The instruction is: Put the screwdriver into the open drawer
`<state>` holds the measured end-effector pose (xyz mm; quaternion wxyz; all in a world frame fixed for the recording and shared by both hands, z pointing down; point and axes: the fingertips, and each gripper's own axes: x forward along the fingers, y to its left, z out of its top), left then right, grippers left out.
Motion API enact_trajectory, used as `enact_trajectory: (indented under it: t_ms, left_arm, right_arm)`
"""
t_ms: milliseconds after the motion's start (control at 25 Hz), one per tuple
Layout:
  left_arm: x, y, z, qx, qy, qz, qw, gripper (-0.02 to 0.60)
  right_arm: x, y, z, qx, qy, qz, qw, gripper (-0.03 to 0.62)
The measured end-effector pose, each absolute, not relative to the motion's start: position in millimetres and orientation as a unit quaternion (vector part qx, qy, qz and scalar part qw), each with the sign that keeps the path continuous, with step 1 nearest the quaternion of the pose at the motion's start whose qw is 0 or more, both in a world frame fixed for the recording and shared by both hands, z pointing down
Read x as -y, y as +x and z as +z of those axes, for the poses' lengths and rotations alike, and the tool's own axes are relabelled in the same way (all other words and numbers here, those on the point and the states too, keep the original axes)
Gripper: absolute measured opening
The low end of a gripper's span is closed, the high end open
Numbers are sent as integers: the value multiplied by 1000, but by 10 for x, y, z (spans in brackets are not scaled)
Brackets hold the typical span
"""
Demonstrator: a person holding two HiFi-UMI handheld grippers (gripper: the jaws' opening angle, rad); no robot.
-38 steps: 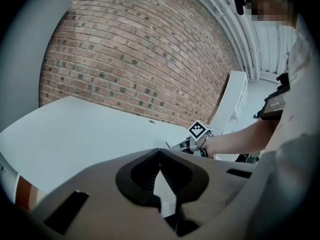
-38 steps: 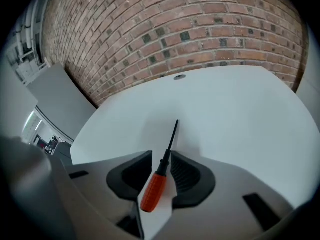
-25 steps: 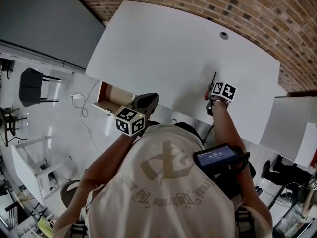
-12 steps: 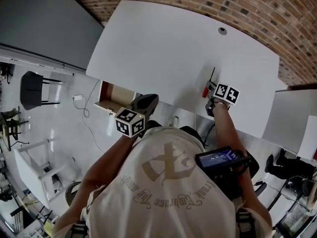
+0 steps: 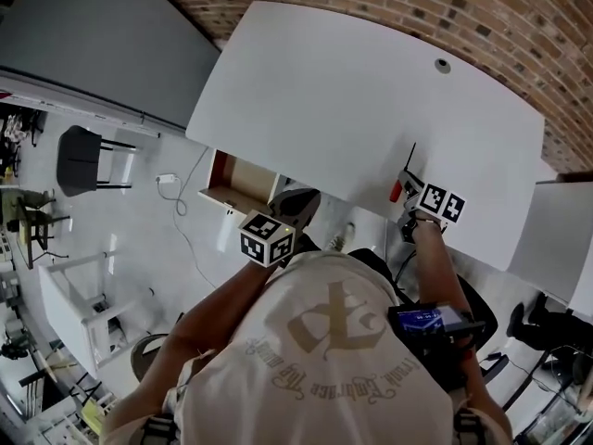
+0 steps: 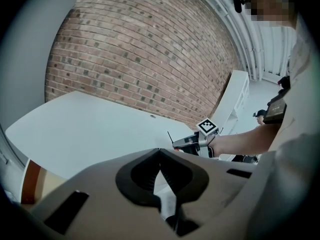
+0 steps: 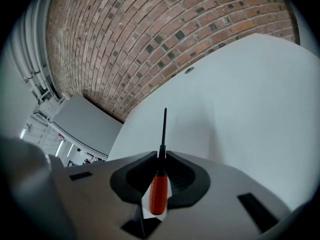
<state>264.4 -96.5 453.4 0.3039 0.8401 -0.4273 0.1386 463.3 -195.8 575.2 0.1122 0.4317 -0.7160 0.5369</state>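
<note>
One drawer (image 5: pixel 243 180) stands open; right tool (image 7: pixel 161 156), just closed tighter, pinches the screwdriver (image 7: pixel 159 191); left tool (image 6: pixel 160 151) pressed together.

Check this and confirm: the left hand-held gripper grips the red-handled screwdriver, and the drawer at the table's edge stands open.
Wrong hand. The right hand-held gripper grips the red-handled screwdriver, as the right gripper view shows; its jaws have just been closing on it. The left hand-held gripper is shut on nothing. The drawer at the table's edge does stand open.
</note>
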Motion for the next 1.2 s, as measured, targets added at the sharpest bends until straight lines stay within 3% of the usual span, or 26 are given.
enact_trajectory:
  t_ms: [1200]
  left_arm:
    - [473, 1865, 4517, 488, 802, 131, 319, 20]
  right_arm:
    - [1473, 3294, 5486, 766, 325, 538, 132, 67]
